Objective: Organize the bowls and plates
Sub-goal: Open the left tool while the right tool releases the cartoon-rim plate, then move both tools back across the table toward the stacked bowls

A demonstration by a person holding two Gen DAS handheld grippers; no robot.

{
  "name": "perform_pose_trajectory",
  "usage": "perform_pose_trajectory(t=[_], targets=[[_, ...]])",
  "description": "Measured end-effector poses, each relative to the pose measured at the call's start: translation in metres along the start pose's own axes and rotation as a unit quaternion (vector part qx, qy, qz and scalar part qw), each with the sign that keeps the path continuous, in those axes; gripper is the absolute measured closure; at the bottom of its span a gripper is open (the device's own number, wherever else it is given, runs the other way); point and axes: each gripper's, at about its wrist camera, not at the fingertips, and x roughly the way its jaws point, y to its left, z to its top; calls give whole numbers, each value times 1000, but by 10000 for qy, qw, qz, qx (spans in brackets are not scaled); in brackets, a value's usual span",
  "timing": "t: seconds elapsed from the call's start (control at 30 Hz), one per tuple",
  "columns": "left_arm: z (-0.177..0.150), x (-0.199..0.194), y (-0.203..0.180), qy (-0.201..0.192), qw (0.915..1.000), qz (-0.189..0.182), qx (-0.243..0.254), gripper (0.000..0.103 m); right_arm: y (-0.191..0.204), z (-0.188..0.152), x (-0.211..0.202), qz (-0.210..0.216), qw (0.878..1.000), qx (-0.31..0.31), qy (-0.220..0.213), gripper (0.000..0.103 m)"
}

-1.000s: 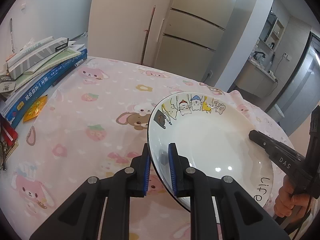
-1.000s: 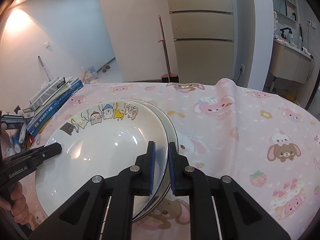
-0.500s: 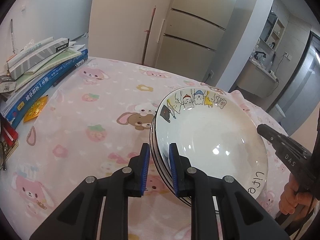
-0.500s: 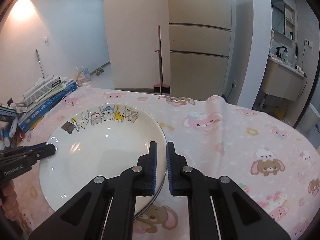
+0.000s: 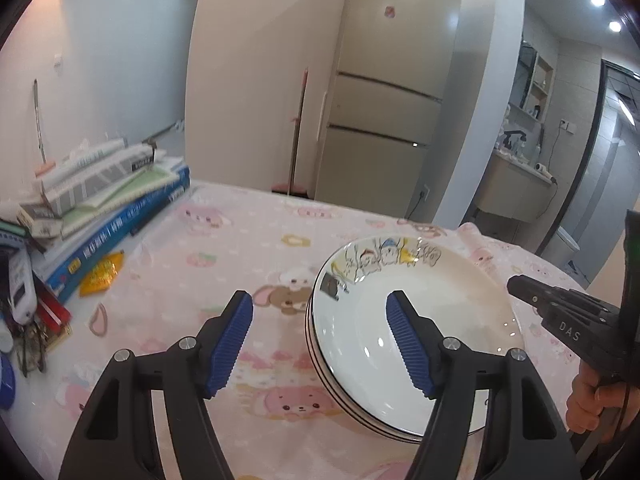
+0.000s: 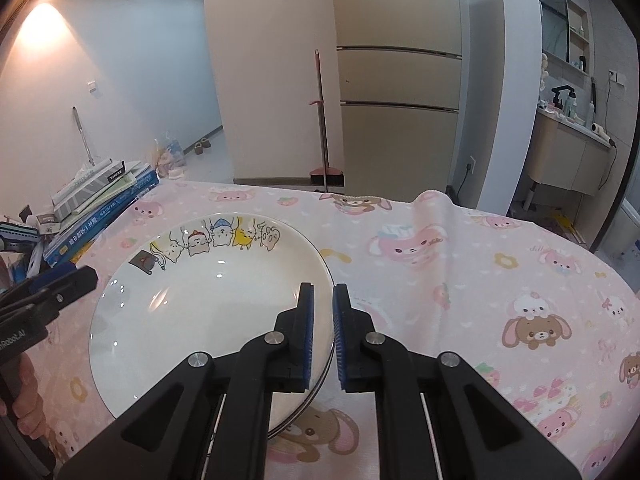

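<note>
**Top plate seated on the stack, both grippers loosening**

The cartoon-rimmed plate [image 6: 208,300] lies on top of a stack of plates [image 5: 320,364], whose dark-lined rims show just beneath its near-left edge in the left wrist view. The stack sits on the pink animal-print tablecloth [image 6: 460,280], directly ahead of both tools and between them.

The main risk, as I judge it, is at the right side of the plate. The right gripper [image 6: 323,332] has its blue pads straddling the plate's rim with only a narrow gap. If it is drawn back at an angle, a pad could catch the rim and drag or tip the top plate off-centre on the stack. The glazed plates look slick, so a small nudge could slide one over another. The cloth is loose and rucked at the far edge, so a snag might shift the whole stack.

The left gripper [image 5: 320,340] is spread wide and holds nothing. One finger hangs over the cloth outside the plate's rim and the other over the plate's bowl; whether either touches is not clear. The right gripper is only slightly parted; whether its pads touch the rim cannot be told for certain.

Beyond the left gripper's outer side, well apart from the plates, a pile of books [image 5: 116,196] rests at the table's edge.
</note>
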Motion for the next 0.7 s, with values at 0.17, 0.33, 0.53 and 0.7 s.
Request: perform_pose_trajectory(t=[0.17, 0.33, 0.53, 0.7], targets=[[8, -26, -2, -640, 9979, 57, 13, 26, -9, 7, -11, -7, 9997, 147, -175, 94], [13, -52, 2, -1254, 9920, 53, -115, 17, -15, 14, -26, -81, 9987, 259, -427, 94], [17, -74, -4, -1556, 9878, 34, 13, 16, -13, 22, -54, -292, 9944, 270, -981, 94], [21, -92, -13, -1705, 9852, -135, 72, 16, -10, 27, -73, -194, 9913, 370, -1250, 92]])
